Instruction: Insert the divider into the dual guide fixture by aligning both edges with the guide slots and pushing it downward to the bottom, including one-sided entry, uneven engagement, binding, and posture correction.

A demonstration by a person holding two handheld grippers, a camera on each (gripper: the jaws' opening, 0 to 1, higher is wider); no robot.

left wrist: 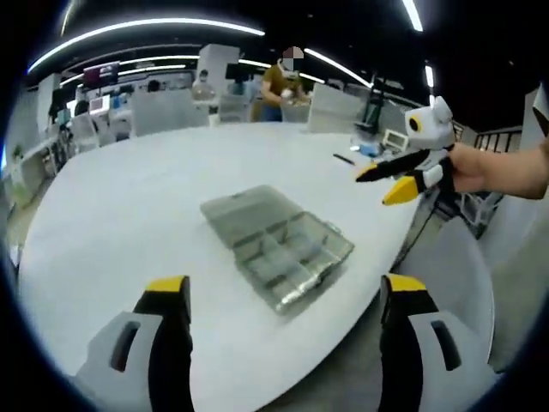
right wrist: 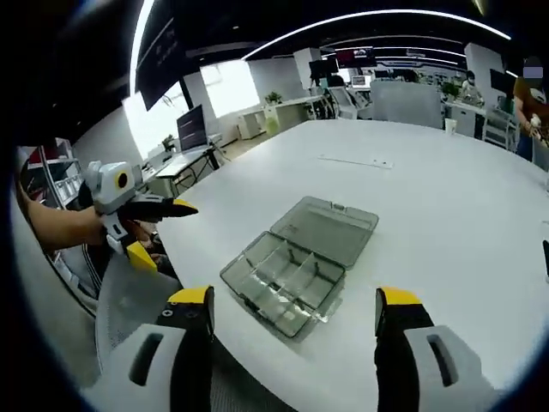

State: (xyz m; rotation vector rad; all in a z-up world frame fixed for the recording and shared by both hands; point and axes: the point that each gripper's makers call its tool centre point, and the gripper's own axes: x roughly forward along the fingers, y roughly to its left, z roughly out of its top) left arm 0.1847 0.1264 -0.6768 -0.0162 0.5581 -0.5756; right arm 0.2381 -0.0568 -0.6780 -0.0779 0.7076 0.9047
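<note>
My left gripper (left wrist: 283, 300) and right gripper (right wrist: 293, 313) both gape wide, gripping nothing. At twelve o'clock from each lies the open compartment box (left wrist: 279, 246), lid flat, on the white table (left wrist: 120, 215).

Opposite views share the open box (left wrist: 279, 247) (right wrist: 300, 262).

A large white round table (left wrist: 129, 223) stands in an open office under a dark ceiling with long curved light strips (right wrist: 369, 17). Desks with monitors (right wrist: 190, 127) line a bright window (right wrist: 232, 86) (washed out by daylight), and a person (left wrist: 276, 86) stands beyond the table.
</note>
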